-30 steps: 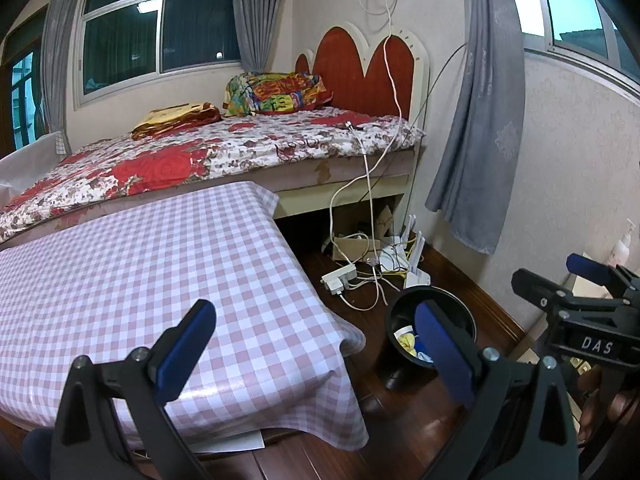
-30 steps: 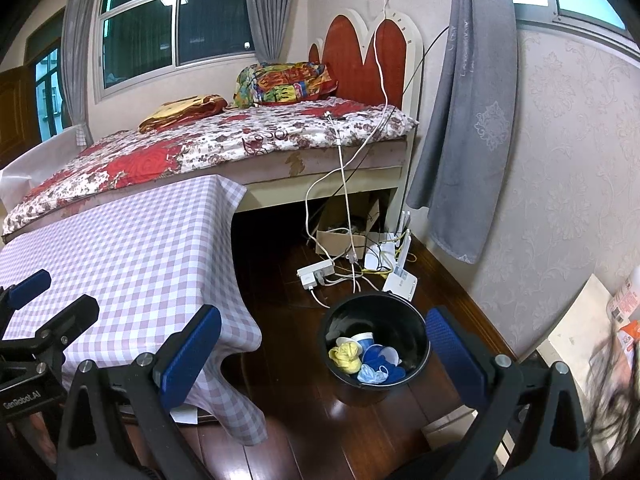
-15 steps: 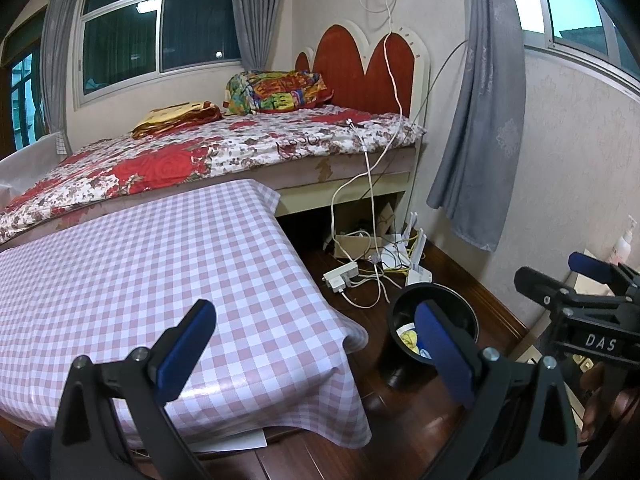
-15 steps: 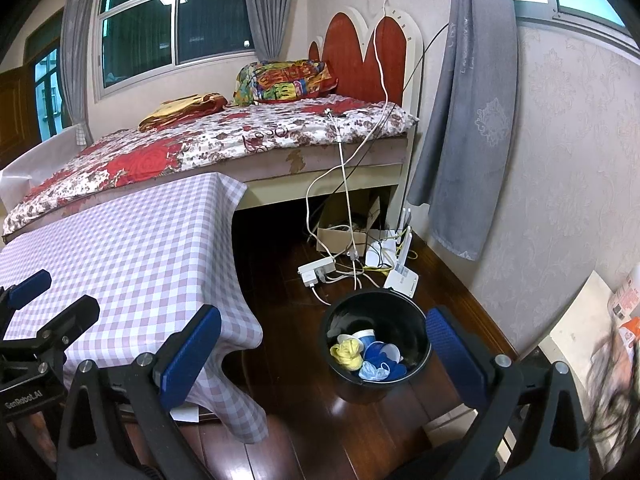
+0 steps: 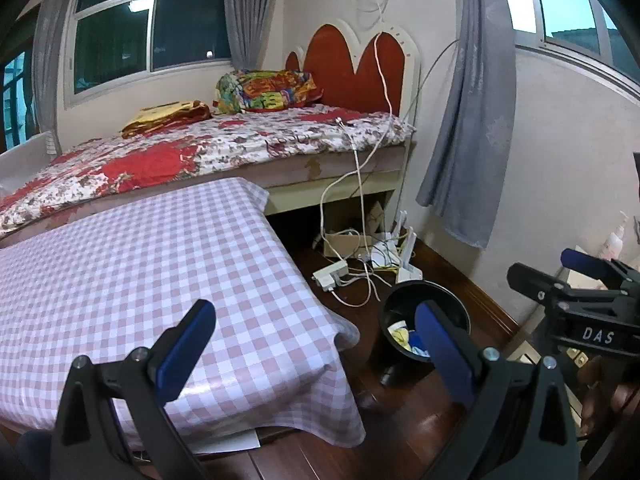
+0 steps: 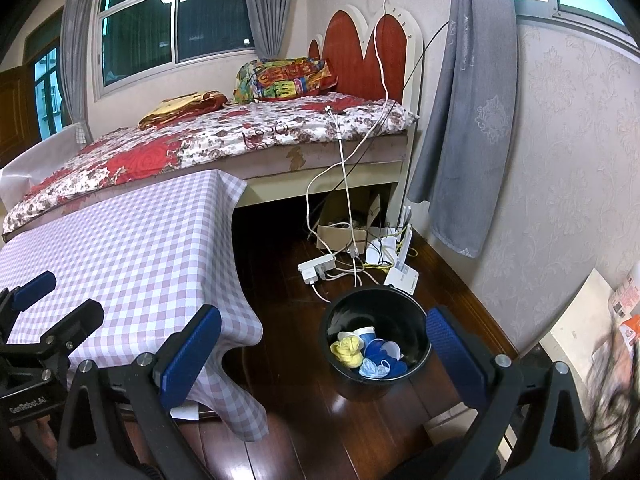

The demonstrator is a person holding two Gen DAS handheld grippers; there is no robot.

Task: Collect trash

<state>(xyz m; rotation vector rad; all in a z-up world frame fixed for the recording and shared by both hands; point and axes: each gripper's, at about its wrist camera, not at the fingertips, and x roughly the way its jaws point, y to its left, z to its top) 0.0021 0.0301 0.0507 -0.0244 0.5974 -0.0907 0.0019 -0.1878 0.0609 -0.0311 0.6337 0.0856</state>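
A black trash bin point(image 6: 376, 340) stands on the dark wood floor to the right of the table, and it appears again as the bin point(image 5: 404, 300) in the left wrist view. Inside lie yellow crumpled trash point(image 6: 348, 350), blue and white cups point(image 6: 380, 350) and a pale blue mask. My right gripper point(image 6: 320, 348) is open above the floor in front of the bin, nothing between its fingers. My left gripper point(image 5: 312, 344) is open over the table's right corner, holding nothing. The pink checked tablecloth point(image 5: 140, 272) shows no trash.
A bed point(image 5: 220, 148) with a floral cover stands behind the table. A power strip point(image 6: 318, 268), white cables, a router and a cardboard box point(image 6: 340, 234) lie on the floor by the bed. A grey curtain point(image 6: 468, 120) hangs at the right wall. Papers lean at the far right.
Both grippers stay open. The views have shifted only slightly; the bin sits a little lower and nearer in the left wrist view.
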